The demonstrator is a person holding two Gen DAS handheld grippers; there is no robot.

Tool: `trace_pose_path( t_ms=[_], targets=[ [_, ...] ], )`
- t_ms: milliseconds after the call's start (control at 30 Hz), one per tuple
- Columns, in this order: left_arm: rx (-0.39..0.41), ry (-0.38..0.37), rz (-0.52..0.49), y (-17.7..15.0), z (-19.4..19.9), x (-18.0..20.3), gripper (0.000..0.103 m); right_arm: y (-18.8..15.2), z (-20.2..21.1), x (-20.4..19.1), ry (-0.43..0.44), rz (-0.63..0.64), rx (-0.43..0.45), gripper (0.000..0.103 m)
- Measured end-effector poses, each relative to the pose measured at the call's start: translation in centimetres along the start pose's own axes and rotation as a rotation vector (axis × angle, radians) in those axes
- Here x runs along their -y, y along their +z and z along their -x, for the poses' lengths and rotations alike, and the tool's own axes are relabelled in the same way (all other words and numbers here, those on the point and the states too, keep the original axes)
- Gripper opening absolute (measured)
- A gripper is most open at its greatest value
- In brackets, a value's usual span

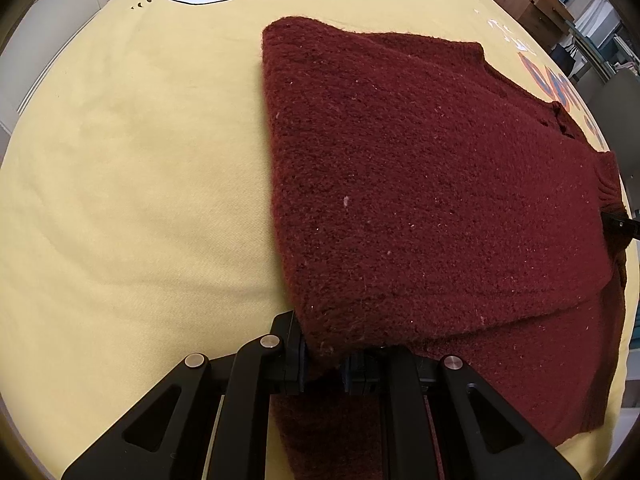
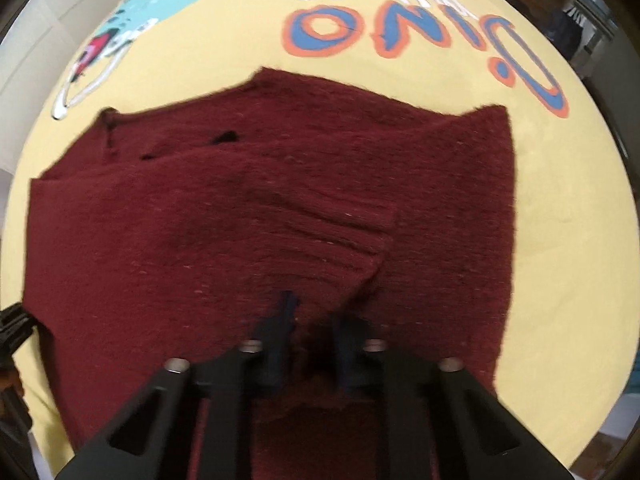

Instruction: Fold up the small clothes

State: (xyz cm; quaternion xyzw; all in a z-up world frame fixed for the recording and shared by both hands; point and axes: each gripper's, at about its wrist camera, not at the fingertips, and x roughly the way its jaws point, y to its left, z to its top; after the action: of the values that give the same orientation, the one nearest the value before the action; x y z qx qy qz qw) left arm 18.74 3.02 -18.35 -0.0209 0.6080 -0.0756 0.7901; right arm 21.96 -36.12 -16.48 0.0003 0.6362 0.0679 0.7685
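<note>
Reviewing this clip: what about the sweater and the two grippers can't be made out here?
- Left wrist view: the sweater runs past the bottom edge, hidden behind the left gripper.
- Right wrist view: the right gripper is motion-blurred; its grip on the knit is unclear.
- The cloth hides whatever lies beneath.

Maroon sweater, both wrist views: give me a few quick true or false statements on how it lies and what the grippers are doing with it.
1. The maroon sweater lies on a yellow printed cloth. True.
2. The left gripper is open and clear of the fabric. False: it is shut on the sweater's near edge.
3. The sweater is already folded over itself. True: an upper layer overlaps a lower one.
4. The right gripper hangs above bare yellow cloth. False: it is over the sweater, fabric between its fingers.
5. The cloth is plain. False: it carries cartoon lettering.
</note>
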Motion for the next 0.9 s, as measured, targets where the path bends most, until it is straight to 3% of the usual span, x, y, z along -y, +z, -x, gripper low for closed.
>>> trace_pose_path(
  t_ms=[433, 600, 700, 767, 833, 867, 900],
  targets=[
    [0.024, 0.023, -0.026, -0.4, 0.7, 1.2, 0.010, -0.3, 3.7, 2.5, -0.088, -0.030, 0.162, 0.010],
    [0.028, 0.053, -0.036, -0.8, 0.1, 1.9, 0.011, -0.3, 1.4, 2.9, -0.146, -0.017, 0.126, 0.010],
    [0.037, 0.069, -0.061, -1.0, 0.3, 2.4, 0.013, -0.9, 0.4, 3.1, -0.161, -0.023, 0.119, 0.019],
    [0.040, 0.074, -0.066, -1.1, 0.5, 2.6, 0.015, -1.3, 0.6, 2.8, -0.202, -0.012, 0.138, 0.043],
    [0.043, 0.088, -0.060, -1.1, 0.7, 2.7, 0.023, -1.5, 0.7, 2.6, -0.239, 0.001, 0.148, 0.056],
    [0.047, 0.099, -0.062, -1.2, 1.1, 2.8, 0.036, -1.7, 0.8, 2.7, -0.241, 0.003, 0.153, 0.059],
    [0.052, 0.102, -0.066, -1.3, 1.1, 2.6, 0.060, -1.9, 1.0, 2.8, -0.231, 0.001, 0.159, 0.062]
  ],
)
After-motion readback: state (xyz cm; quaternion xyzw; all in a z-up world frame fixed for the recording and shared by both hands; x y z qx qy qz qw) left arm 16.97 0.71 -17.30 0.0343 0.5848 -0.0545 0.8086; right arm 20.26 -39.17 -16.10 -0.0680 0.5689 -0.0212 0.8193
